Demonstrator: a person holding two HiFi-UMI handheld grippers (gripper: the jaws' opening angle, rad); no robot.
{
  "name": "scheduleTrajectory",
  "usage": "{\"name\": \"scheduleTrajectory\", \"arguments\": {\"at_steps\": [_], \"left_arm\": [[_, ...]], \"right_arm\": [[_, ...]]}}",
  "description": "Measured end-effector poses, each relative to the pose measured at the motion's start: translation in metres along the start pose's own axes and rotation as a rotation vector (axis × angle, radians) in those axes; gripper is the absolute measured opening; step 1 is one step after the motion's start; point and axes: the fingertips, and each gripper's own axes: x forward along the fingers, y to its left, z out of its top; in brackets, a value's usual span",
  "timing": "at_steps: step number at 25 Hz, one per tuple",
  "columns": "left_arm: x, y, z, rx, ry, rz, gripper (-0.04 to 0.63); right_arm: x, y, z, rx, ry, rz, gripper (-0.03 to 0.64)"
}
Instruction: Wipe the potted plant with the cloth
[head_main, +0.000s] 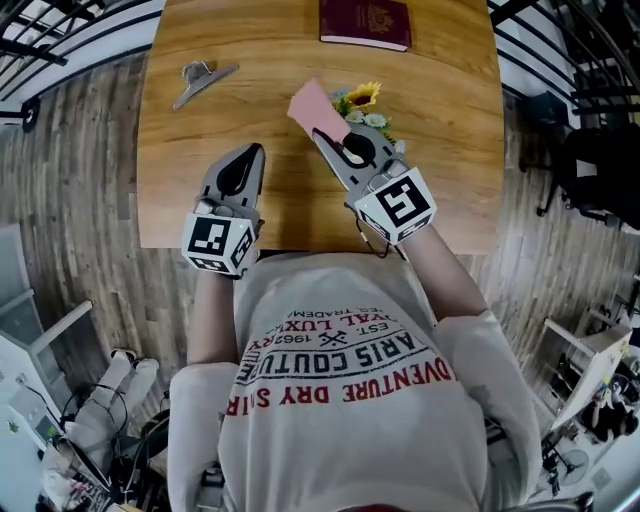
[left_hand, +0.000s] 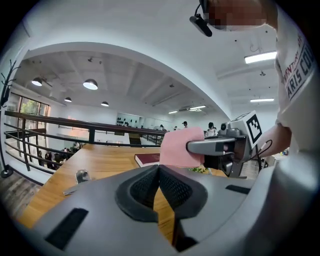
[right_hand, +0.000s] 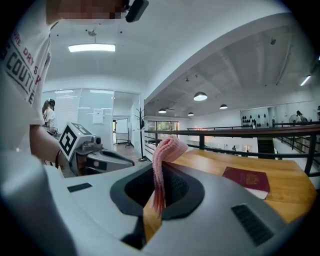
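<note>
A pink cloth (head_main: 315, 108) sticks out of my right gripper (head_main: 325, 135), which is shut on it; in the right gripper view the cloth (right_hand: 165, 155) stands up folded between the jaws. The potted plant (head_main: 364, 103), a small bunch with a yellow sunflower, stands on the wooden table (head_main: 260, 70) just right of the cloth, partly hidden by the right gripper. My left gripper (head_main: 255, 150) hovers over the table's near edge, left of the right one, jaws shut on nothing (left_hand: 159, 167). The left gripper view shows the cloth (left_hand: 180, 147) in the right gripper and plant leaves (left_hand: 200, 170) below it.
A dark red book (head_main: 365, 22) lies at the table's far edge. A metal clip (head_main: 200, 80) lies at the far left of the table. Black railings (head_main: 45, 30) run along both sides. The person's torso fills the lower head view.
</note>
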Motion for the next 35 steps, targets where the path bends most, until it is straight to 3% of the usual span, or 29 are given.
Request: {"name": "scheduleTrajectory", "arguments": {"at_steps": [11, 22, 25, 30, 35], "left_arm": [[-0.029, 0.058, -0.044, -0.008, 0.109, -0.125, 0.015], [-0.029, 0.064, -0.073, 0.005, 0.176, -0.230, 0.015], [-0.026, 0.059, -0.076, 0.025, 0.188, -0.265, 0.015], [-0.023, 0.047, -0.078, 0.044, 0.199, -0.319, 0.015], [-0.023, 0.037, -0.087, 0.055, 0.218, -0.351, 0.016]], "right_arm": [[0.065, 0.042, -0.091, 0.074, 0.249, -0.187, 0.038], [0.044, -0.003, -0.155, 0.179, 0.379, -0.587, 0.038], [0.034, -0.009, -0.163, 0.277, 0.371, -0.660, 0.038], [0.016, -0.011, -0.176, 0.576, 0.292, -0.763, 0.038], [0.002, -0.008, -0.187, 0.666, 0.272, -0.800, 0.038]]}}
